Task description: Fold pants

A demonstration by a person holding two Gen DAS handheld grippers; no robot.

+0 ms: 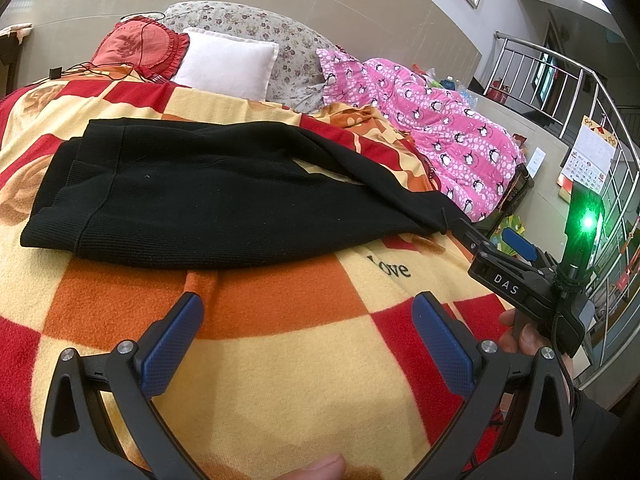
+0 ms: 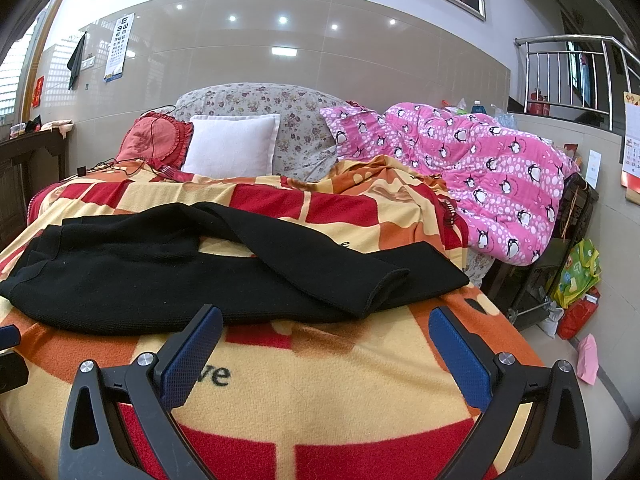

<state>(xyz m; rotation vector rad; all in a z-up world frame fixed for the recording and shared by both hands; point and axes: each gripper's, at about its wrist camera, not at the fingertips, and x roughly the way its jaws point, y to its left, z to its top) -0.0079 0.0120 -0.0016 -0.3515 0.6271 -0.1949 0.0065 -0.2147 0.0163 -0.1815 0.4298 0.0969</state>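
black pants spread across the checked blanket on the bed, waistband toward the left edge, legs running toward the right edge. upper leg crossing over the lower one near the cuffs, a strip of blanket showing between them farther left. left gripper held over bare blanket near the front edge, jaws released and wide apart, nothing between the blue pads. right gripper likewise spread open just short of the pants, over the printed lettering, not touching the cloth. white pillow and red cushion at the head end, pink penguin quilt bunched along the far right edge.
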